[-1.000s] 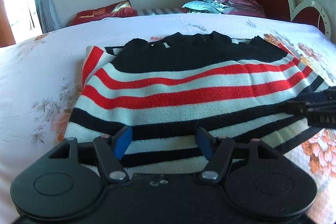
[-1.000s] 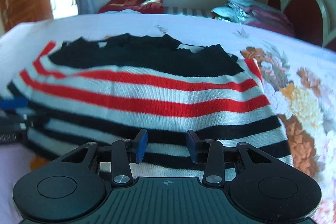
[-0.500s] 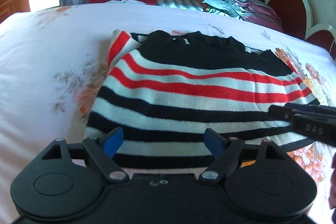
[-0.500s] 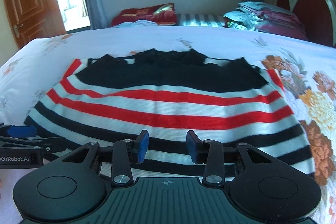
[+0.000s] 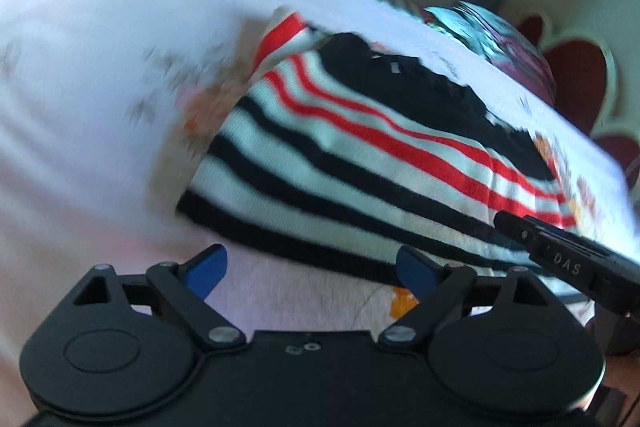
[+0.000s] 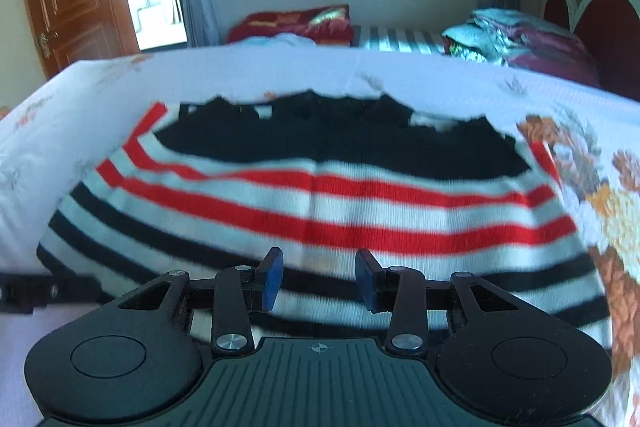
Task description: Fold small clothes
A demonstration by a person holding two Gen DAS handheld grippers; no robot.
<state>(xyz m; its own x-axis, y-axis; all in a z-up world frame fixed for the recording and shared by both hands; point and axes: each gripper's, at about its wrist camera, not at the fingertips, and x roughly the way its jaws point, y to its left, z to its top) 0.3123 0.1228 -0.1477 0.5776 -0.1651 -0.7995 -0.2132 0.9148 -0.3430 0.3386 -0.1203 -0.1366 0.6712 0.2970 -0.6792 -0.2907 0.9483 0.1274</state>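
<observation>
A: In the left wrist view we see our left gripper (image 5: 312,269) with jaws opening wide; only bare sheet lies between the blue pads (image 5: 208,265), nothing is held. The picture is blurred.

B: And the sweater (image 5: 360,163)?

A: A ribbed knit, black, white and red stripes, folded flat on the floral bedsheet (image 5: 80,107), just beyond the pads.

B: In the right wrist view our right gripper (image 6: 318,281) has its jaws partly open, above the sweater's near black hem. We cannot tell if the pads touch the knit. The bed's scalloped headboard (image 6: 600,23) stands far right.
</observation>
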